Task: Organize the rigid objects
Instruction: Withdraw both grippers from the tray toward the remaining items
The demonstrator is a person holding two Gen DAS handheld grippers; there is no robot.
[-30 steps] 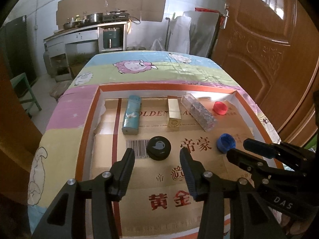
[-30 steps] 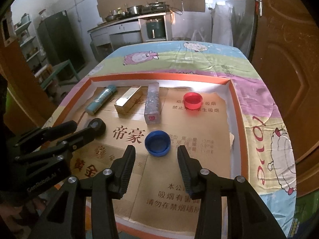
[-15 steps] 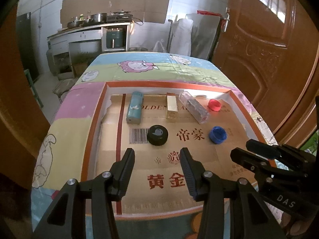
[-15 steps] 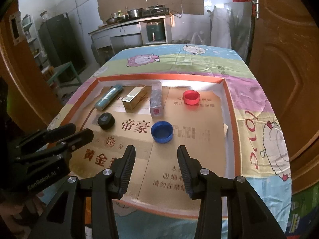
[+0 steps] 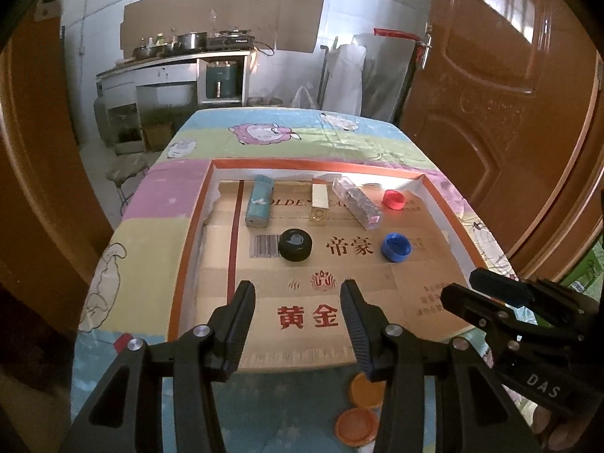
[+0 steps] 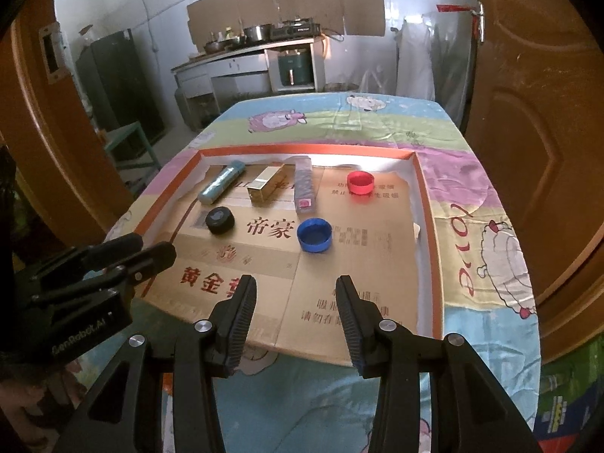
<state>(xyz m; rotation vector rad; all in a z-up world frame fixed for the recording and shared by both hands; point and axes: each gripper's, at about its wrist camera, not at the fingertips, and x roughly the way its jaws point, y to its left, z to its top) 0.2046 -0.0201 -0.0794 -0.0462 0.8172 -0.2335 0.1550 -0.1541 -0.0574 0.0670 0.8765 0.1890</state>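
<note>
Big orange-rimmed tray (image 5: 190,222) sits on the bench ahead of both hand-held grippers, left (image 5: 297,296) and right (image 6: 295,291), each spread with nothing pinched. Inside, beyond the fingertips: teal tube (image 5: 259,205), gold box (image 5: 320,202), clear case (image 5: 356,202), then black (image 5: 295,244), blue (image 5: 395,247) and red caps (image 5: 393,199).

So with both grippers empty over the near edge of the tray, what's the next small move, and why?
Probably bring the right gripper forward and down over the blue cap. Its jaws stand open and empty, and the cap lies loose straight ahead, apart from the row at the back of the tray.
</note>
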